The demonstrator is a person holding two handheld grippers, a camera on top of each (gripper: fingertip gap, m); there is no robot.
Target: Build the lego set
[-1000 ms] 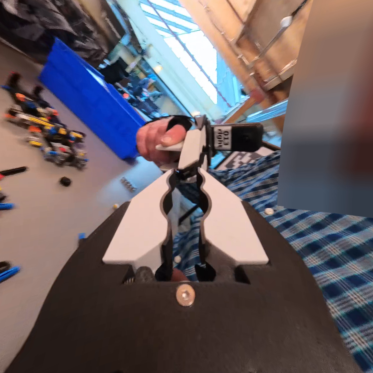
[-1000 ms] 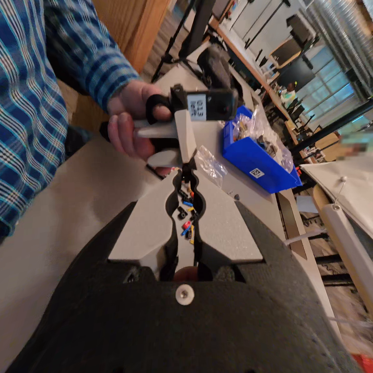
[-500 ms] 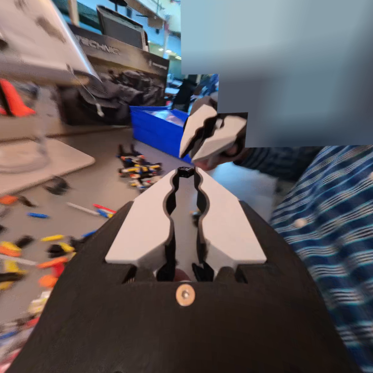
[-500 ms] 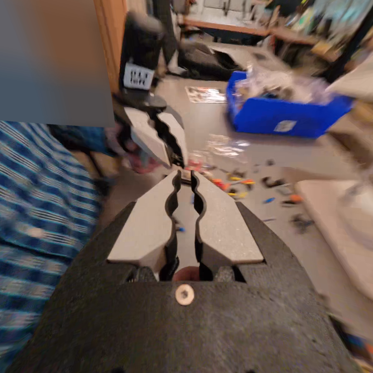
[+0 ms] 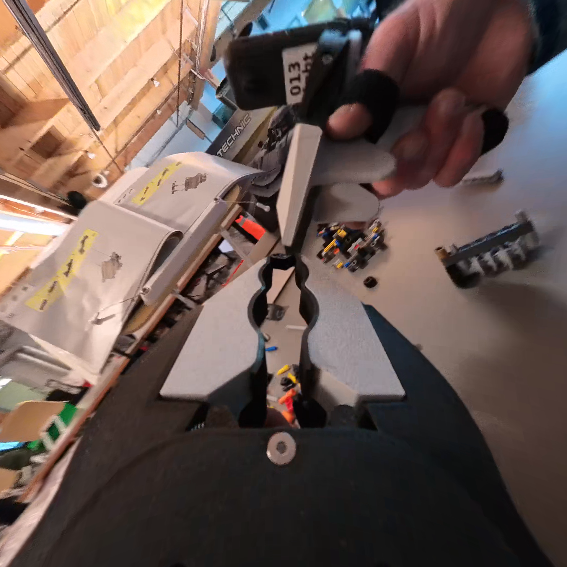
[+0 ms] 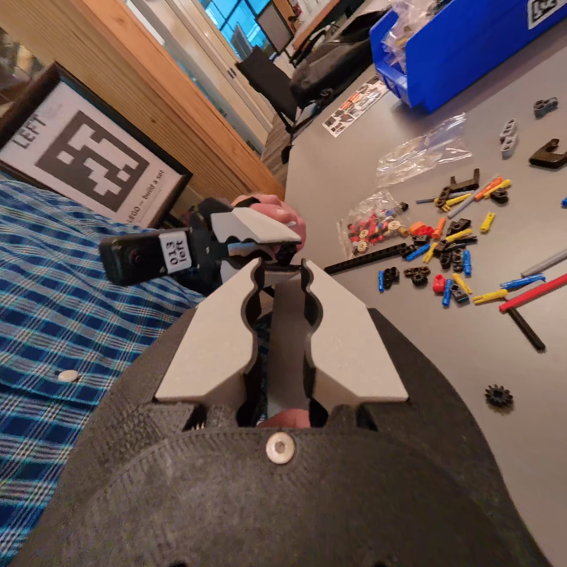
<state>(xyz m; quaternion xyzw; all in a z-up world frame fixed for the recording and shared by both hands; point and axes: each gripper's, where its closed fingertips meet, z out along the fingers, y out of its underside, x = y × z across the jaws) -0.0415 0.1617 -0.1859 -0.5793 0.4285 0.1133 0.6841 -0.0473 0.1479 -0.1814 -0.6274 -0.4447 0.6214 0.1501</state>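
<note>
In the left wrist view my left gripper (image 5: 282,260) is shut on a small black lego piece (image 5: 280,257) at its fingertips. My right gripper (image 5: 291,196), held by a hand, comes down from above and its tip touches that piece. In the right wrist view my right gripper (image 6: 281,264) has its jaws a little apart, closed on a thin black part (image 6: 282,268) that spans its tips. The left gripper (image 6: 285,247) comes in from the left, and the black piece (image 6: 287,251) it holds meets that part. Both grippers are held above the grey table (image 6: 429,352).
Loose coloured pins and axles (image 6: 445,242), a bag of small parts (image 6: 372,227), a long black beam (image 6: 368,258), a red axle (image 6: 537,291) and a black gear (image 6: 499,399) lie on the table. A blue bin (image 6: 460,52) stands at the back. An open instruction book (image 5: 122,245), a partial assembly (image 5: 352,245) and a grey block (image 5: 491,254) lie ahead. Only a small space, under 4 cm, lies between the two pairs of fingers. The black gear (image 6: 499,399) is about equally far from each gripper, around 15 cm.
Both grippers have swung round and come together tip to tip. The right gripper's jaws stand wider than before, with a black part between them.
</note>
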